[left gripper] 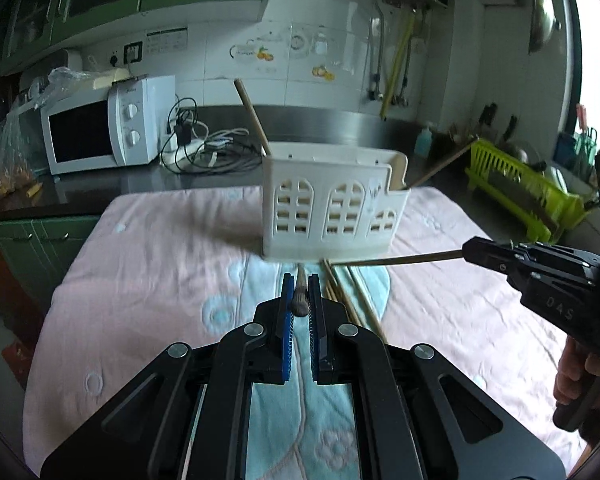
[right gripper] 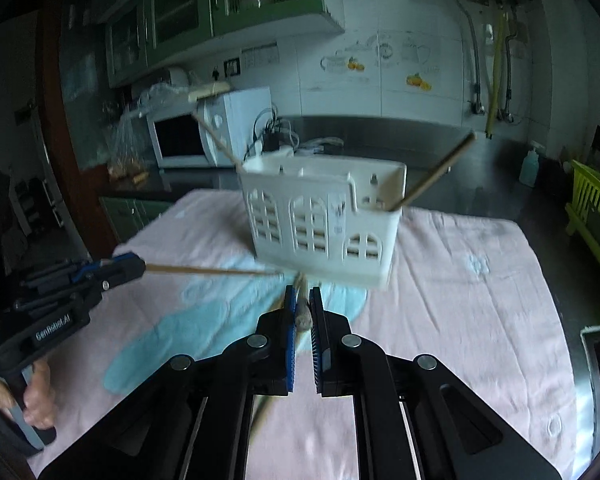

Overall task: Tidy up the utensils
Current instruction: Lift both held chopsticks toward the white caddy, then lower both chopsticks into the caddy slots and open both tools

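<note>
Both tongs are closed, each pinching one wooden chopstick: the left tongs (left gripper: 300, 294) hold a chopstick (left gripper: 301, 304) by its thick end, and the right tongs (right gripper: 302, 306) grip another chopstick (right gripper: 302, 314). The white utensil holder (left gripper: 332, 210) stands just beyond on the pink-covered tabletop (left gripper: 160, 264), two sticks already leaning inside, with loose chopsticks (left gripper: 340, 296) lying before it.

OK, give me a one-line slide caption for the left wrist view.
Left hand-held gripper and right hand-held gripper each clamp a chopstick before the white utensil holder.
</note>
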Available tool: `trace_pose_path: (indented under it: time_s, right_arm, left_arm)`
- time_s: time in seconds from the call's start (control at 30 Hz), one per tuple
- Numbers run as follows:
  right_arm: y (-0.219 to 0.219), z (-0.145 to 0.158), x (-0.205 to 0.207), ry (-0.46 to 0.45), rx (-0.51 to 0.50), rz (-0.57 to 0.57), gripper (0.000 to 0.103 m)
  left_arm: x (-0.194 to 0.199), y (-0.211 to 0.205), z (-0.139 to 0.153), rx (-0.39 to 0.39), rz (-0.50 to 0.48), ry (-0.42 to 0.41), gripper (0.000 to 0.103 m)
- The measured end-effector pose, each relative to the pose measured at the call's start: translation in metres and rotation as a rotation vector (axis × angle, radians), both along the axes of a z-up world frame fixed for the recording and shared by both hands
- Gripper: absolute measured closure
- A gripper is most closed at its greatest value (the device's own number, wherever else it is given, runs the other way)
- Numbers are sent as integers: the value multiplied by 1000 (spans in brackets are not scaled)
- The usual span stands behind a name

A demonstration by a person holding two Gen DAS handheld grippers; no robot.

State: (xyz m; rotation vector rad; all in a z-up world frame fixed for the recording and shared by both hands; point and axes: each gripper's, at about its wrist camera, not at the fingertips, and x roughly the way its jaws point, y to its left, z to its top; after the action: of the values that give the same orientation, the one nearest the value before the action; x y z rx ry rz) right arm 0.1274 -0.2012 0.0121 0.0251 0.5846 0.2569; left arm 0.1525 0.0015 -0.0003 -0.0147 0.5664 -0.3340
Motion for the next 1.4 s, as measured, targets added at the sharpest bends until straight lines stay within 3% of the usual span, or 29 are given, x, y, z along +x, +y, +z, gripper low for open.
trace_pose_path:
  time_s: [0.57, 1.2, 1.4]
  right_arm:
    - [5, 20, 20, -62, -10, 26, 96]
    - [-33, 133, 15, -39, -19, 88, 96]
    - [-52, 169, 21, -69, -24, 57, 96]
  left_arm:
    - [20, -5, 9, -14, 18, 6, 98]
    - [7, -10, 102, -4, -11, -117, 98]
    - [16, -17, 147, -25, -5, -195, 98]
